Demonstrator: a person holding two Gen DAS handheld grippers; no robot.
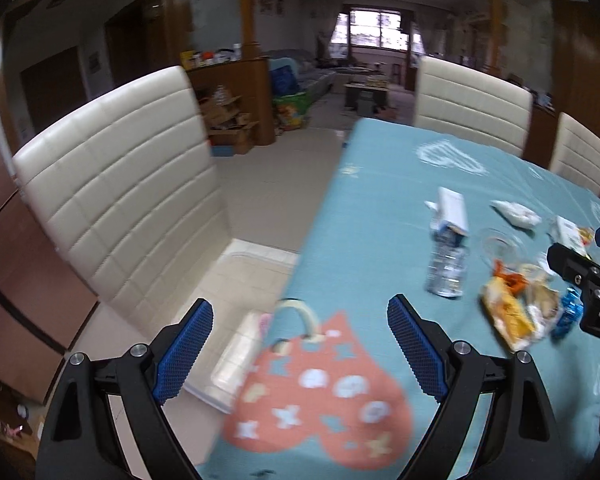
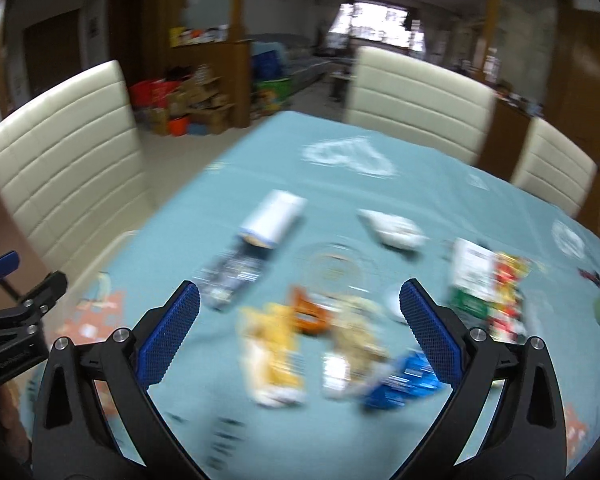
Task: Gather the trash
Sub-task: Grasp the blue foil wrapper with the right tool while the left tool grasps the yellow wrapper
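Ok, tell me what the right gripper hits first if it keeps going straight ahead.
Probably the orange wrapper in the trash pile, centred between the open right gripper fingers; blur makes depth uncertain.

On the teal heart-print tablecloth point(image 2: 260, 152), a crushed clear plastic bottle point(image 2: 232, 276) lies at ten o'clock of the yellow snack wrapper point(image 2: 272, 356), a white carton point(image 2: 274, 220) just behind it. A blue foil wrapper point(image 2: 404, 380) lies at the yellow wrapper's three o'clock. Cream padded chairs point(image 2: 416, 100) stand beyond the table.
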